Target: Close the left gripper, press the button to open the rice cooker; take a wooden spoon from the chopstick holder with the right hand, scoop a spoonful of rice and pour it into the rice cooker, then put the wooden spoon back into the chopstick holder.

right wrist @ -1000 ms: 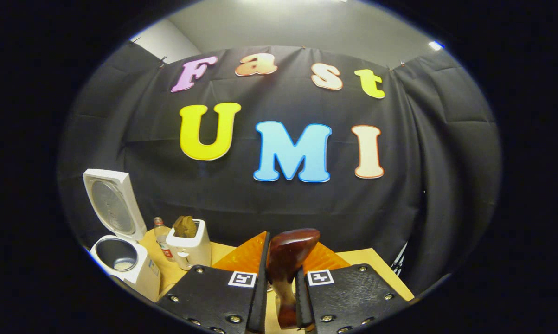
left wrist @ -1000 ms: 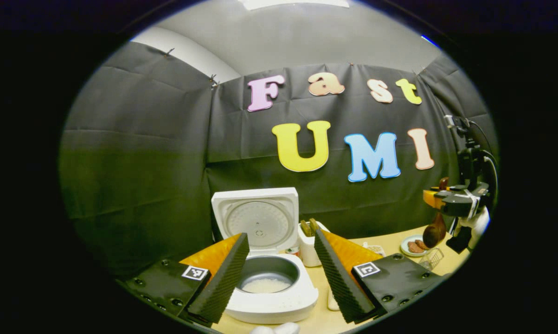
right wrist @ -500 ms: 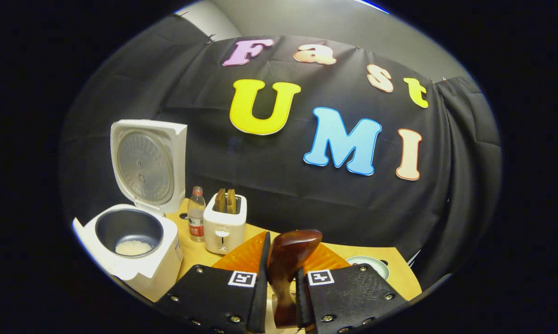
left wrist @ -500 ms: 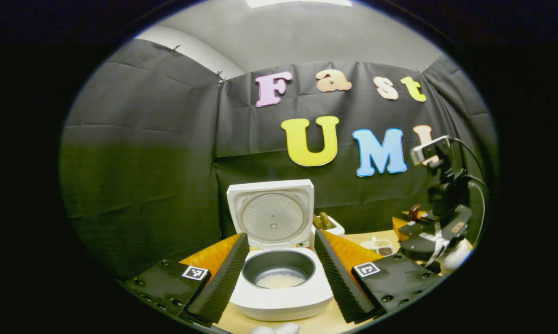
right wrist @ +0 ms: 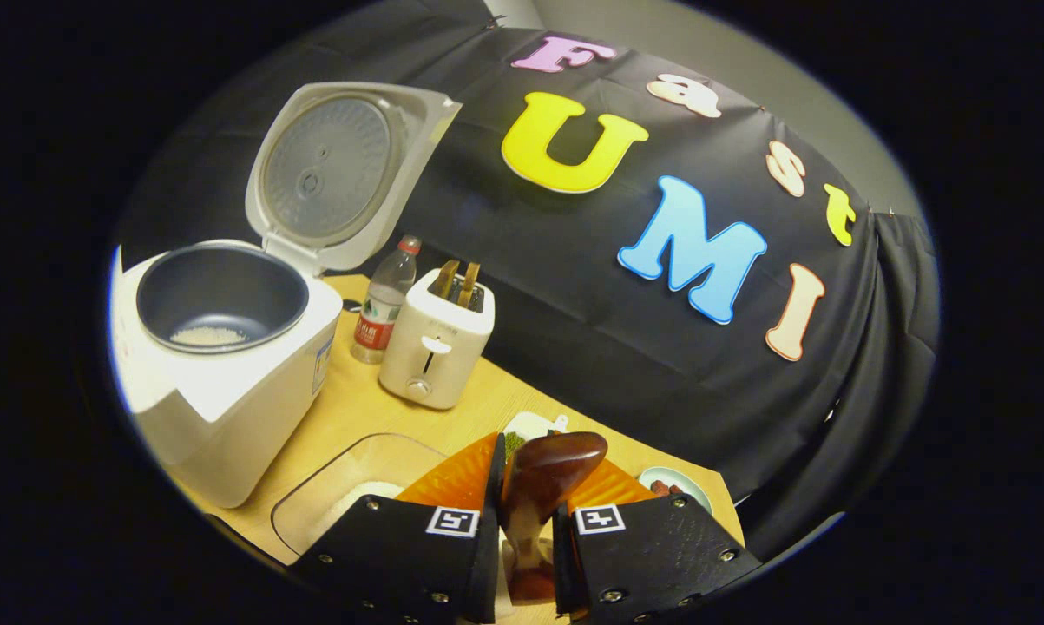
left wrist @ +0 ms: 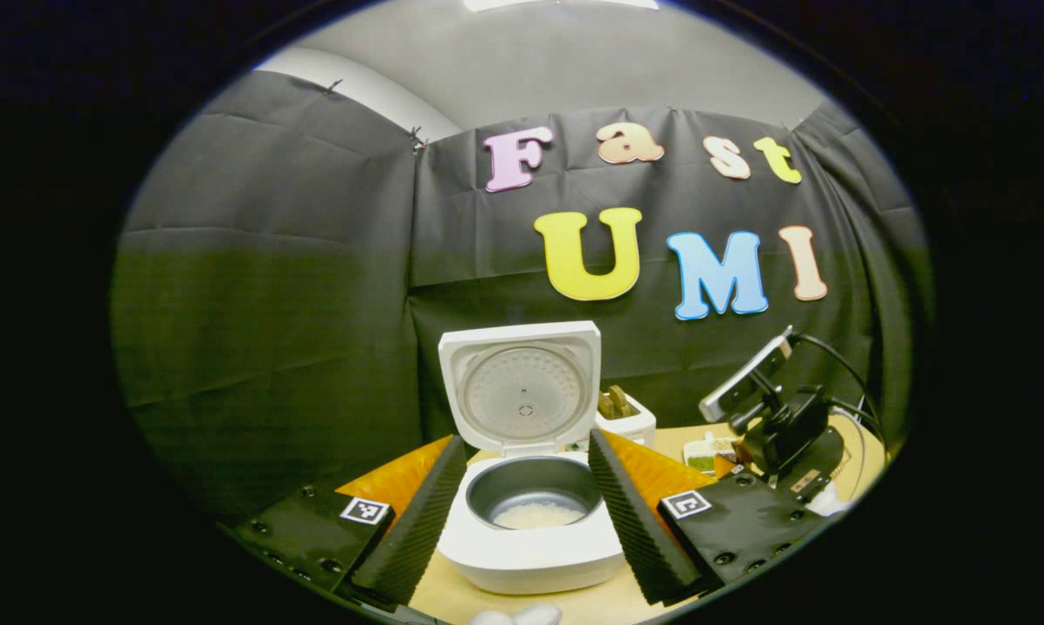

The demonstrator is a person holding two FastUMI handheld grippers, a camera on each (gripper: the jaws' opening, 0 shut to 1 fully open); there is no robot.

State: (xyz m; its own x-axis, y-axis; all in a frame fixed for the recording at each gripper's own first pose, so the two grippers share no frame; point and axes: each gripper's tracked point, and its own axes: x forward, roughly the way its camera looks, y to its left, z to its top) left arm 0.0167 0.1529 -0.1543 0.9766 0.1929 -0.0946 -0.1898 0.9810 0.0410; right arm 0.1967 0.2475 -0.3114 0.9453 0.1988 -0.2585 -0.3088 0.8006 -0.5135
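At the left end of the worktop point(right wrist: 374, 408), the rice cooker point(right wrist: 218, 373) is seen with its lid point(right wrist: 335, 169) swung fully upright, so the button press is judged to be done. A small patch of white rice point(right wrist: 207, 334) lies at the bottom of the dark inner pot. The wooden spoon point(right wrist: 539, 486) is clamped by its handle between the fingers of the right gripper point(right wrist: 524, 529), bowl end pointing forward and tipped down toward the worktop. Just below and ahead of that gripper, a clear container point(right wrist: 348, 490) with white grains in it sits near the front edge, and the spoon is held over it, presumably for the scoop; whether the bowl is loaded cannot be told.

Behind the container, a white toaster-like holder point(right wrist: 435, 343) stands beside a plastic bottle point(right wrist: 383, 299), close against the cooker's right side and toward the back edge. Brown pieces stick up from its top slots. It is judged to be the chopstick holder to which the spoon goes back.

In the left gripper view, the left gripper point(left wrist: 526, 512) is held with its jaws spread wide and empty, the open cooker framed between its ribbed pads point(left wrist: 630, 512), apparently parked clear of the pouring path. The other gripper, with its camera mount, is visible at the right edge of the worktop.
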